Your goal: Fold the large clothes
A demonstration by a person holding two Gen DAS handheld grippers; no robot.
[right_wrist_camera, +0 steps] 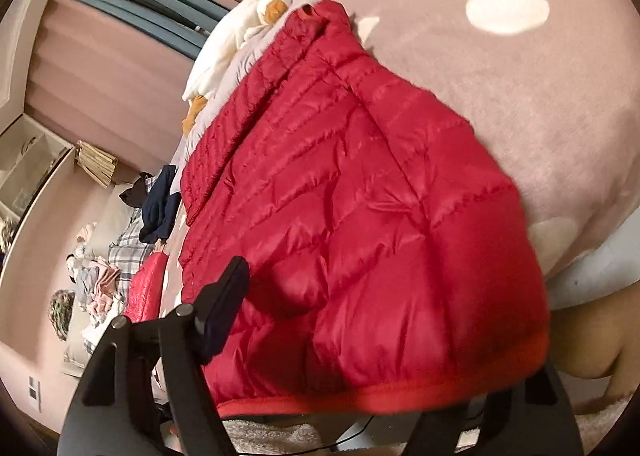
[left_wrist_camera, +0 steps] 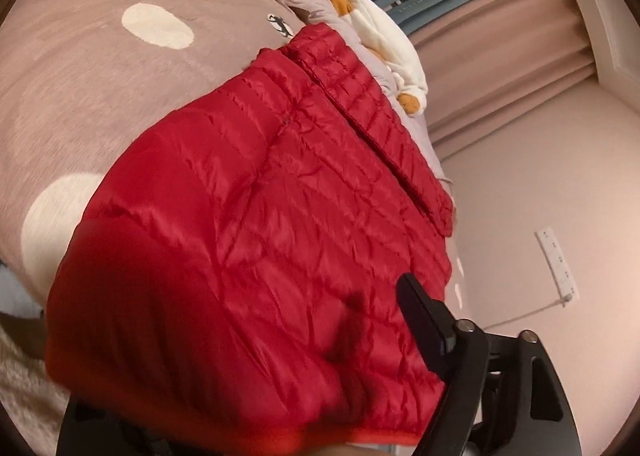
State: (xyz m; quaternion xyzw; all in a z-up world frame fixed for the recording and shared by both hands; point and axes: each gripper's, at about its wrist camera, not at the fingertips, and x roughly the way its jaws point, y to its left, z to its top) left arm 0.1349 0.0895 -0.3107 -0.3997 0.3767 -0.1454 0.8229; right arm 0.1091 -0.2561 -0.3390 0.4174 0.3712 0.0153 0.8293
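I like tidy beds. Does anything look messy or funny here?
Nothing looks broken. The red puffy jacket lies crumpled on the spotted blanket, its near hem bunched around both grippers. A white stuffed duck flops sideways at the bed's edge, and loose clothes sit heaped beyond.

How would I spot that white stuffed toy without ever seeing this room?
Start at the bed's dotted pink cover. Beyond the red puffer jacket, toward the curtains, lies the stuffed toy. It alone is white and plush, with orange beak and feet.

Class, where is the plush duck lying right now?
The plush duck lies on the bed's far edge, beside the red puffer jacket, before the pink curtains.
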